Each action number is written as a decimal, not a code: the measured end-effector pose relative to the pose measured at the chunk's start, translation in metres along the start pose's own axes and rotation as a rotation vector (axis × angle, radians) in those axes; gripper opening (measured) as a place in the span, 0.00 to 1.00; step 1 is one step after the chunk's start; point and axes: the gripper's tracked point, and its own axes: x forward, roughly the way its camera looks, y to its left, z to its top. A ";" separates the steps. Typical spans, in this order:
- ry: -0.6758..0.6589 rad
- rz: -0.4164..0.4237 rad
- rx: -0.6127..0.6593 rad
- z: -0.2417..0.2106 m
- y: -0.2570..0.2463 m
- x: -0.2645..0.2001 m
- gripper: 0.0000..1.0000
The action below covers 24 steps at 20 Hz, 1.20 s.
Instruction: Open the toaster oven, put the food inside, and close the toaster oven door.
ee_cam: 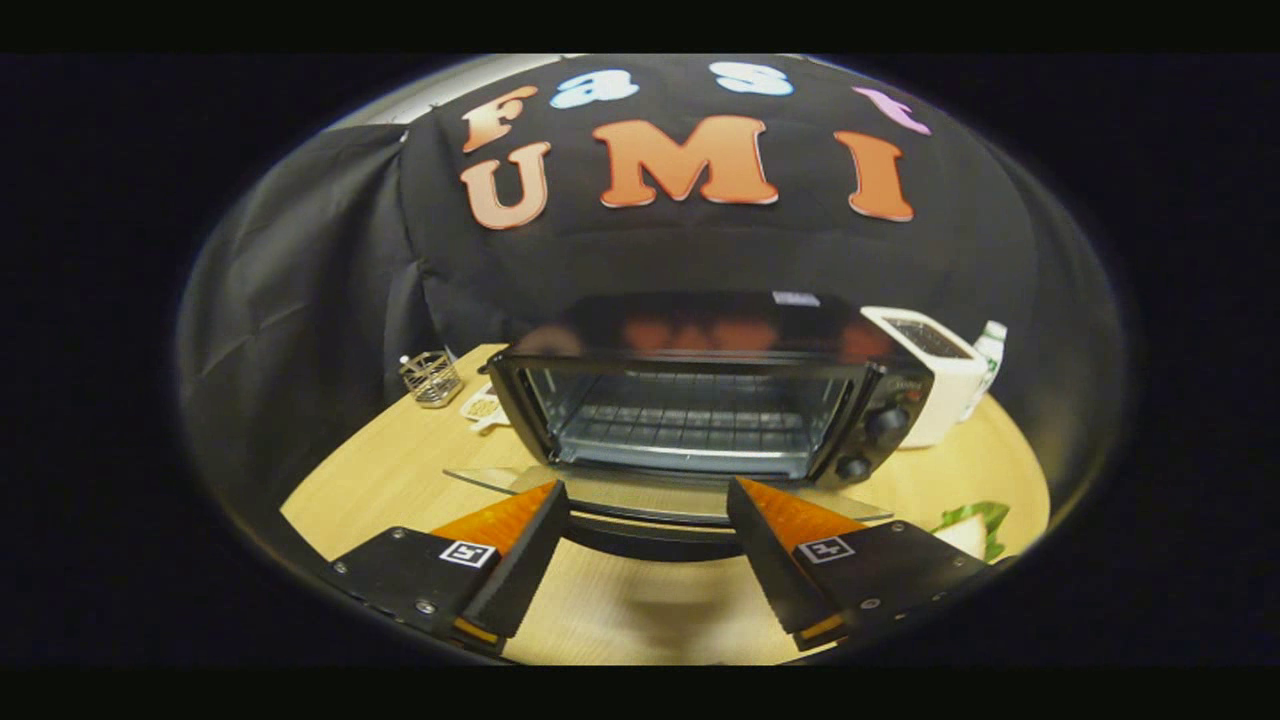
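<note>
While the black toaster oven [700, 400] stood with its glass door [640, 492] folded down just ahead of the empty, spread-apart gripper [648, 500], opening looked done, and the next move called for fetching the green-wrapped food [972, 524] lying beside the door.

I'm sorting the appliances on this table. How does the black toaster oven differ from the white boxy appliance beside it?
The black toaster oven is wide and low; the white boxy appliance is narrower and upright. The oven opens at the front, its glass door folded down flat, while the white one's dark opening faces up. The oven sits just ahead of the gripper and its open fingers; the white one stands beyond, at its knob side. Both rest on the wooden table.
</note>
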 end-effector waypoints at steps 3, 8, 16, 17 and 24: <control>0.053 -0.009 0.035 -0.020 -0.007 0.009 0.93; 0.099 -0.016 -0.001 -0.035 -0.012 0.027 0.92; 0.241 -0.040 -0.022 -0.089 -0.015 0.038 0.91; 0.230 -0.048 -0.028 -0.087 -0.017 0.041 0.91; 0.216 -0.039 -0.046 -0.076 -0.017 0.043 0.90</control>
